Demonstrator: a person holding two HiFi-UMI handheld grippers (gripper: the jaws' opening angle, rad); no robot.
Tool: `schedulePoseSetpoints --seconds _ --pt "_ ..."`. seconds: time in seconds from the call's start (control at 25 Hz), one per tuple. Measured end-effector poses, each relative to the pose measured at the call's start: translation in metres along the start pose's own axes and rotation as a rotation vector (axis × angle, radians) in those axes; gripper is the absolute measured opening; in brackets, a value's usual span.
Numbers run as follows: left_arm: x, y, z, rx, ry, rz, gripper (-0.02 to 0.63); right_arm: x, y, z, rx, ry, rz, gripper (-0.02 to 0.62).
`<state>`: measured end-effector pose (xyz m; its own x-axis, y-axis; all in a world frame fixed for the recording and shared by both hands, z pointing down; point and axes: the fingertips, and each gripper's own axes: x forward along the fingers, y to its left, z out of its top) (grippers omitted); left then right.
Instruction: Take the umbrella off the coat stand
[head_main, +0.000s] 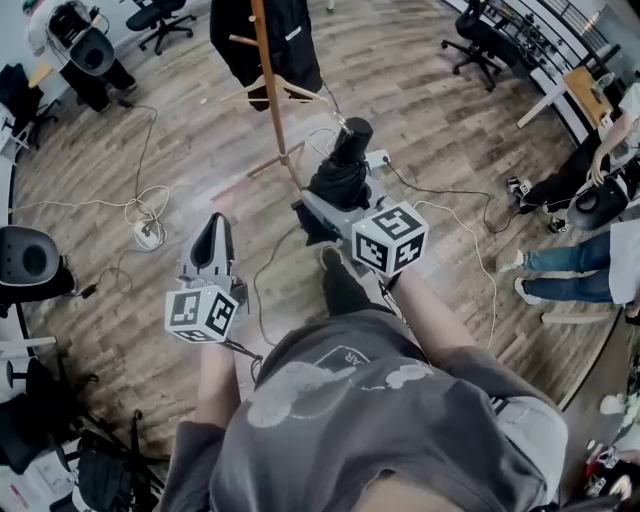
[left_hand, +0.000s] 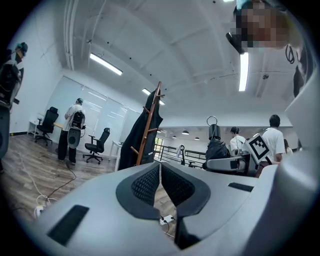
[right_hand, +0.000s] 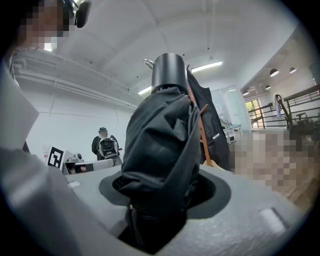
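**Umbrella clamped in my right tool, beside the coat stand**

I am gripping the folded black umbrella (right_hand: 160, 150) with my right tool (head_main: 335, 212). The jaws are standing fairly wide and pressing on the bunched fabric from both sides. The umbrella is standing upright between them, with its round black cap pointing up and the fabric spilling over the jaw mouth. In the head view it is sitting at the front of that tool, ahead of the marker cube.

The wooden coat stand (head_main: 272, 95) is standing just beyond the umbrella and a little to its left. I cannot tell whether the umbrella's fabric is touching the stand's lower struts. A black coat (head_main: 285, 40) is hanging on the stand's upper pegs, well above the umbrella.

My left tool (head_main: 213, 238) is holding nothing. Its jaws are meeting at the tips, with only the wooden floor (head_main: 120, 300) showing beneath them. It is pointing level, to the left of the stand and well apart from the umbrella. A white cable (head_main: 140, 215) is lying looped on the floor beyond it.
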<state>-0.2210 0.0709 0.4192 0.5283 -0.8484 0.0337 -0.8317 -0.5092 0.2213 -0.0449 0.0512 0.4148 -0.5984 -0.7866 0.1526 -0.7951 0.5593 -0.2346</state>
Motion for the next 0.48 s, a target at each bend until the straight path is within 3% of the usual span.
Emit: schedulePoseSetpoints --seconds 0.48 --pt "-0.034 -0.038 -0.013 -0.014 0.001 -0.038 0.009 -0.059 0.016 -0.026 -0.021 0.034 -0.057 0.27"
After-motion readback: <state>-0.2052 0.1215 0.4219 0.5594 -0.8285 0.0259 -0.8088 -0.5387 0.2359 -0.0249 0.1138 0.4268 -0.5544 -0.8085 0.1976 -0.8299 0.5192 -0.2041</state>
